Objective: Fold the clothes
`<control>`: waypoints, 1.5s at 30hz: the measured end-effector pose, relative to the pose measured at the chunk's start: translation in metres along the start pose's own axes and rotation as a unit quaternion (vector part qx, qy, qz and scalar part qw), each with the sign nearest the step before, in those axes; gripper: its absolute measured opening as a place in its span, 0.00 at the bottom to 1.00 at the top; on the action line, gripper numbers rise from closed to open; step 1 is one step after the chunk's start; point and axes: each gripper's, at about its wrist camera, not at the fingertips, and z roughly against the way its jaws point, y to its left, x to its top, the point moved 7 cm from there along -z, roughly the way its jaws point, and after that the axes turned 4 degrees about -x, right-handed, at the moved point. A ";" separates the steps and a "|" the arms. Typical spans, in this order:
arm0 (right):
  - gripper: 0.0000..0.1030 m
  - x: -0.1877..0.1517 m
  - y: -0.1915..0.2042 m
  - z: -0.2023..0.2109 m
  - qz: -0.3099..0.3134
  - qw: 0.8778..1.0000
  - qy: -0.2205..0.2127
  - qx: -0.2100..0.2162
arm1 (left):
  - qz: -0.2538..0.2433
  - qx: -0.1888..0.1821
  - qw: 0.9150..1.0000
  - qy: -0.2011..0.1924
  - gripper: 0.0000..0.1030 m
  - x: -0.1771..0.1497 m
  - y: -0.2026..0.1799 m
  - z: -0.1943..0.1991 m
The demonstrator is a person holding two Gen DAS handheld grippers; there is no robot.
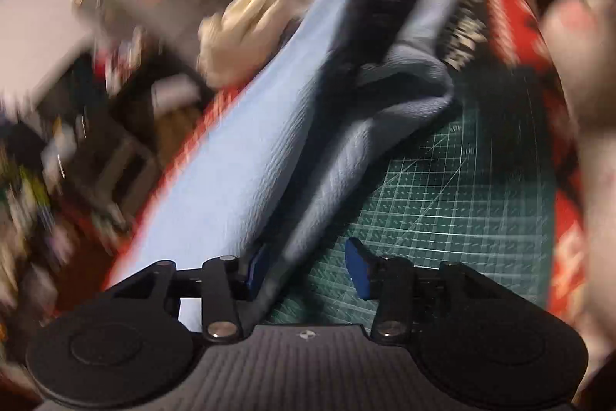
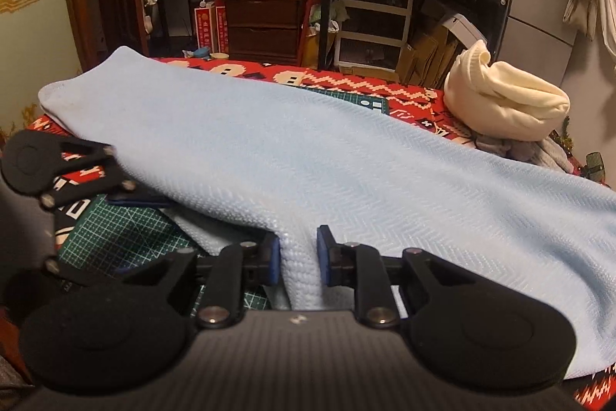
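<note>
A light blue knitted cloth (image 2: 327, 160) lies spread over the table, with its near edge lifted. My right gripper (image 2: 298, 259) is shut on a bunched fold of that edge, and both blue pads press the fabric. In the blurred left wrist view the cloth (image 1: 238, 172) runs up and away. My left gripper (image 1: 307, 268) is open with a fold of cloth between its jaws. The fold lies against the left pad, and the right pad (image 1: 358, 268) stands clear over the mat. In the right wrist view one finger (image 2: 138, 200) of the left gripper reaches under the cloth's edge.
A green cutting mat (image 1: 462, 199) lies on a red patterned tablecloth (image 2: 346, 79). A cream garment (image 2: 500, 99) is heaped at the table's far right. Cluttered shelves, drawers and a grey fridge (image 2: 539, 6) stand behind. A blurred hand (image 1: 577, 64) shows at the right.
</note>
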 end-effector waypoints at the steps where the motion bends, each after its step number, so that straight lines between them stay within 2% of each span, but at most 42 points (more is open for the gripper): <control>1: 0.21 0.001 -0.001 0.000 -0.003 1.000 0.000 0.001 | -0.023 0.006 1.000 -0.004 0.43 0.002 -0.002 -0.002; 4: 0.21 0.001 -0.005 -0.002 -0.019 1.000 0.001 0.009 | -0.086 0.028 0.996 -0.016 0.38 0.004 -0.006 -0.010; 6: 0.21 0.000 -0.006 -0.003 -0.022 1.000 0.003 0.011 | -0.128 0.031 0.991 -0.008 0.17 0.001 -0.011 -0.018; 7: 0.21 -0.001 -0.005 -0.003 -0.018 1.000 0.004 0.011 | -0.146 0.031 0.989 -0.007 0.09 -0.001 -0.014 -0.018; 13: 0.23 -0.008 0.004 0.005 0.026 1.000 0.003 0.007 | -0.197 0.040 0.979 -0.037 0.07 -0.012 -0.025 0.008; 17: 0.29 -0.028 0.022 0.017 0.093 0.995 0.014 0.012 | -0.213 0.045 0.975 -0.036 0.07 -0.019 -0.032 0.012; 21: 0.28 -0.048 0.056 0.032 0.203 0.979 0.005 0.026 | -0.193 0.047 0.980 -0.030 0.07 -0.017 -0.032 0.006; 24: 0.25 -0.052 0.078 0.030 0.241 0.968 0.010 0.061 | -0.209 0.046 0.976 -0.035 0.07 -0.020 -0.032 0.006; 27: 0.25 -0.050 0.097 0.022 0.281 0.956 0.005 0.082 | -0.204 0.039 0.977 -0.038 0.07 -0.021 -0.027 0.011; 30: 0.23 -0.048 0.101 0.004 0.299 0.952 0.017 0.064 | -0.210 0.035 0.976 -0.040 0.08 -0.024 -0.026 0.013; 32: 0.23 -0.043 0.096 -0.004 0.309 0.950 0.009 0.036 | -0.218 0.036 0.974 -0.041 0.08 -0.026 -0.032 0.015; 35: 0.26 -0.036 0.094 -0.007 0.325 0.945 -0.002 0.025 | -0.217 0.035 0.975 -0.042 0.08 -0.026 -0.037 0.016; 37: 0.27 -0.035 0.100 -0.014 0.355 0.935 -0.001 0.024 | -0.220 0.032 0.974 -0.041 0.08 -0.027 -0.039 0.015; 40: 0.32 -0.039 0.114 -0.029 0.423 0.905 0.006 0.033 | -0.228 0.029 0.972 -0.048 0.08 -0.027 -0.039 0.017; 41: 0.31 -0.038 0.116 -0.031 0.439 0.898 0.007 0.036 | -0.231 0.029 0.971 -0.050 0.08 -0.028 -0.039 0.018; 44: 0.11 -0.035 0.104 -0.039 0.457 0.888 0.050 0.035 | -0.235 0.022 0.970 -0.057 0.08 -0.028 -0.037 0.018; 45: 0.10 -0.035 0.099 -0.039 0.460 0.885 0.062 0.034 | -0.239 0.023 0.969 -0.060 0.08 -0.028 -0.037 0.018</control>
